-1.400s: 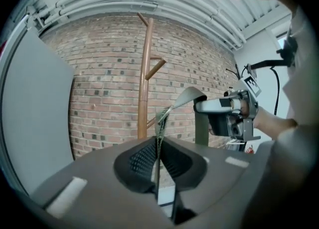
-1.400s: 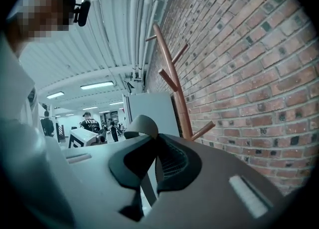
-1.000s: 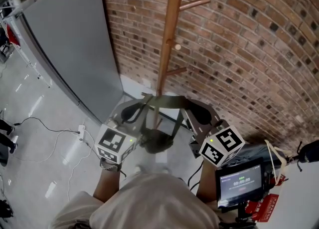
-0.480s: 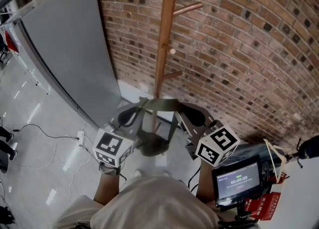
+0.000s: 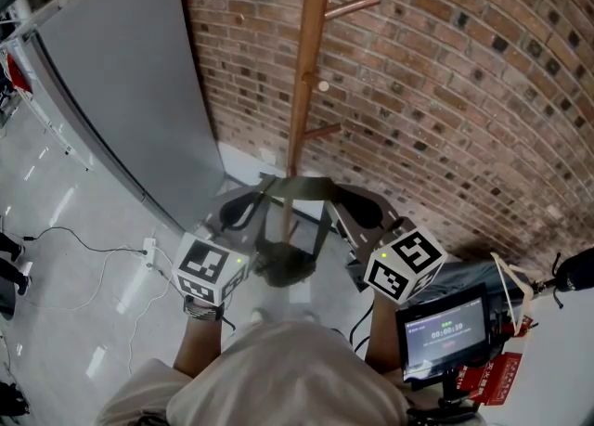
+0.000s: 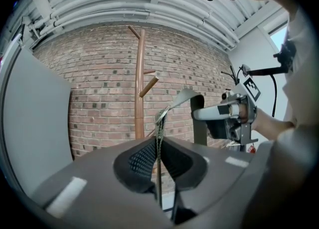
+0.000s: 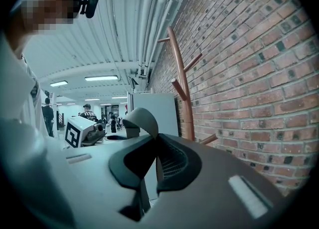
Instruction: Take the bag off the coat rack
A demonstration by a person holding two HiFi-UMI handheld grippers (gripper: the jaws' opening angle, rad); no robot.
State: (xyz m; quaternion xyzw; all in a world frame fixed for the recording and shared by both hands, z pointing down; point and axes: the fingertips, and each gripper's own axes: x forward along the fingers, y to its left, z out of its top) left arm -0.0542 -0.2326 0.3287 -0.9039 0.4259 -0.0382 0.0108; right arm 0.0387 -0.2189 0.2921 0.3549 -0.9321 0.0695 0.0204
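Note:
An olive strap is stretched flat between my two grippers, and the dark olive bag hangs from it below them. My left gripper is shut on the strap's left end, a thin edge of webbing between its pads. My right gripper is shut on the other end, where the strap loops out of its jaws. The wooden coat rack stands against the brick wall just beyond the strap. Its pegs are bare, and none touches the strap.
A grey panel leans on the brick wall left of the rack. White cables run over the pale floor at the left. A stand with a lit screen is at the lower right. People stand far off.
Hardly anything differs: both grippers keep the strap stretched between them with the bag hanging below, and the view has shifted only slightly.

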